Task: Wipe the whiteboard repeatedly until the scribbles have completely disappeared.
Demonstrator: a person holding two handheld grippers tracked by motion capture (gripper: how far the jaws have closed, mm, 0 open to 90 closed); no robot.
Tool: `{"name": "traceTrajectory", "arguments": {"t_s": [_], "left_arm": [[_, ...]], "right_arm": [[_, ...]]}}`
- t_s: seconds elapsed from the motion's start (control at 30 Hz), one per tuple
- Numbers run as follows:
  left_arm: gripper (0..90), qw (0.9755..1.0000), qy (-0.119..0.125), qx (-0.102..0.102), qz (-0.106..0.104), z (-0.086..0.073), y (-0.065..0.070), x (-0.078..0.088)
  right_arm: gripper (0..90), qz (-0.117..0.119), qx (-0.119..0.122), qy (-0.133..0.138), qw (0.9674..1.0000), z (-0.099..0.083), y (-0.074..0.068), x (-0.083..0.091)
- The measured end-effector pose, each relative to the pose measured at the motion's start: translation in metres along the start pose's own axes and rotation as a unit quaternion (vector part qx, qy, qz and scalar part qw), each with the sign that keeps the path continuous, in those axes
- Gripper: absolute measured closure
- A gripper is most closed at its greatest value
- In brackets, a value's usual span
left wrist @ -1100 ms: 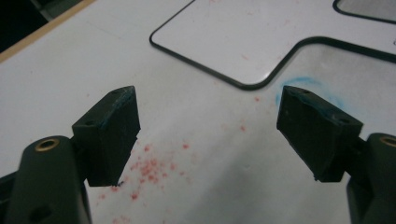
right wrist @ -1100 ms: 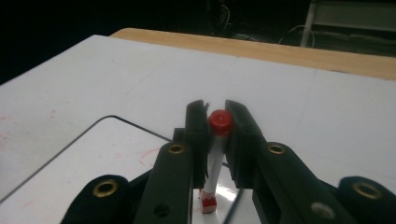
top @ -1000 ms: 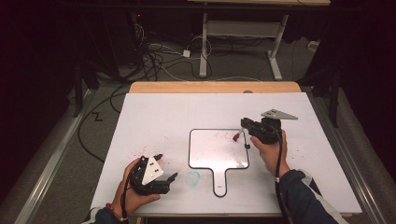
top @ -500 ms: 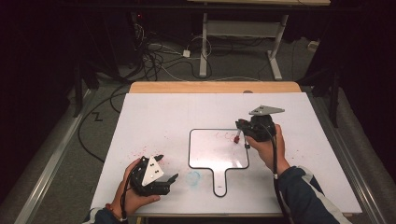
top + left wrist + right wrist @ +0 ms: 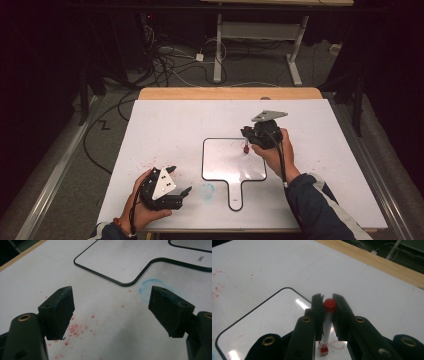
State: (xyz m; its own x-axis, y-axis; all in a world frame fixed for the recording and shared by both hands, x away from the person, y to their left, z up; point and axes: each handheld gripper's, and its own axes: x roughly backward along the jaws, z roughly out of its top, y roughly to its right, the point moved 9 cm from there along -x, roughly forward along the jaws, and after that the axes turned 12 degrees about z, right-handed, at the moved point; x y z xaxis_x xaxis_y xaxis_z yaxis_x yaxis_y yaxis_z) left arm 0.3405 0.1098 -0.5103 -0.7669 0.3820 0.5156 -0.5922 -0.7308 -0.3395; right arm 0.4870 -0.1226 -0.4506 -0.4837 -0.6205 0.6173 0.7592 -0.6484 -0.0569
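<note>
My right gripper (image 5: 248, 141) pinches one red-capped marker (image 5: 327, 320) upright between its jaws, the cap end up and the tip on the whiteboard (image 5: 220, 160), beside a faint red stroke. My left gripper (image 5: 172, 187) rests near the table's (image 5: 165, 125) front edge, well apart from the board, jaws spread wide over red specks with nothing between them. I count one marker, one handled whiteboard, two grippers, one blue smudge (image 5: 147, 286).
</note>
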Motion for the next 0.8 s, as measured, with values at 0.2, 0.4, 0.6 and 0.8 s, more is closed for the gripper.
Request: {"name": "traceTrajectory", "arguments": {"t_s": [0.2, 0.4, 0.6, 0.8], "left_arm": [[19.8, 1.0, 0.002, 0.0, 0.0, 0.0, -0.001, 0.002], [19.3, 1.0, 0.001, -0.002, -0.003, 0.0, 0.0, 0.002], [19.3, 1.0, 0.001, -0.003, -0.005, 0.0, 0.0, 0.003], [19.3, 1.0, -0.001, -0.002, -0.007, 0.0, 0.001, 0.001]], "right_arm": [[80.9, -0.075, 0.03, -0.026, 0.9964, -0.001, 0.023, 0.004], [80.9, -0.012, 0.016, -0.01, 0.9997, 0.0, 0.003, 0.001], [80.8, -0.05, 0.035, -0.022, 0.9979, -0.004, 0.016, 0.006], [80.8, 0.002, 0.028, -0.013, 0.9995, -0.003, -0.009, 0.002]]}}
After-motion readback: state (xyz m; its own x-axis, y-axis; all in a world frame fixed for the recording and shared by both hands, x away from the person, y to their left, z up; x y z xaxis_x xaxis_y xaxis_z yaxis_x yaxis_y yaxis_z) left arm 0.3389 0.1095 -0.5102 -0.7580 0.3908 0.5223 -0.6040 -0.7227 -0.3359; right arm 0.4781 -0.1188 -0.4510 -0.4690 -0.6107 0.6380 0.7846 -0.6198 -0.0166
